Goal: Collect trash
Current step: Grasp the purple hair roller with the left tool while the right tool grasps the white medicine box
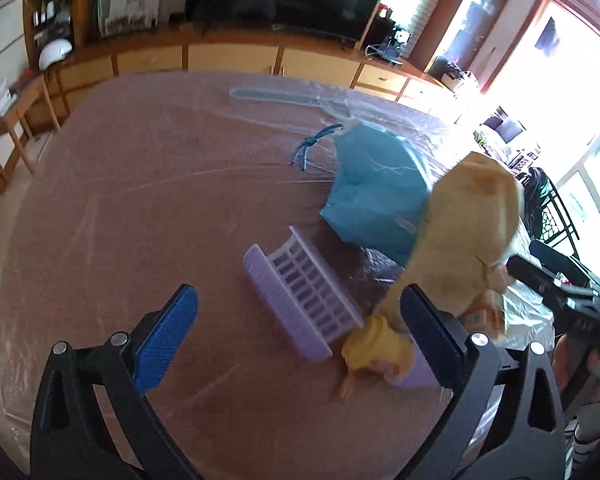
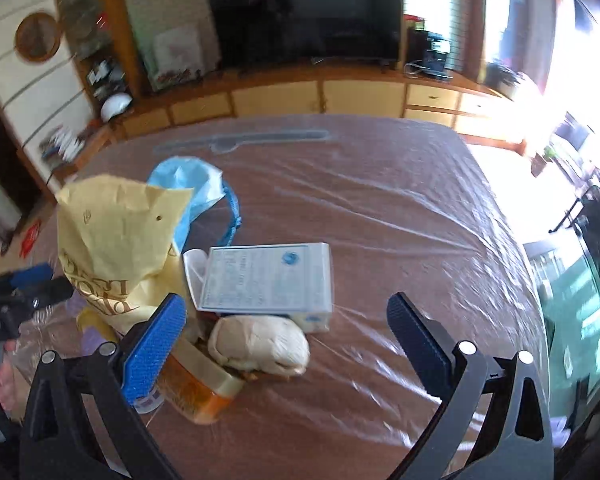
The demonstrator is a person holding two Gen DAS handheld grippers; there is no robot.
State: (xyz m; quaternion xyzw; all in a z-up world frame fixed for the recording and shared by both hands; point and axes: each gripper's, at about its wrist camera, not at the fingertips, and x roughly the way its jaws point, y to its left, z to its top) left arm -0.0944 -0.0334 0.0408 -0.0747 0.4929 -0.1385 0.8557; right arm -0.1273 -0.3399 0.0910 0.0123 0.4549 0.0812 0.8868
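A blue drawstring trash bag (image 1: 374,196) lies on the plastic-covered table (image 1: 140,200); it also shows in the right wrist view (image 2: 188,184). A yellow paper bag (image 1: 464,232) stands in front of it, also in the right wrist view (image 2: 116,240). A lilac plastic tray (image 1: 300,296) and a small yellow-and-lilac piece (image 1: 380,350) lie near my left gripper (image 1: 296,340), which is open and empty. My right gripper (image 2: 288,336) is open and empty above a crumpled beige wad (image 2: 260,344), a white carton (image 2: 268,280) and an orange-lidded container (image 2: 196,388).
A long wooden cabinet (image 2: 320,96) with a dark TV (image 2: 304,16) runs behind the table. A small side table (image 1: 8,128) stands at the left. Bright windows and chairs are at the right. The other gripper (image 1: 560,292) shows at the right edge of the left view.
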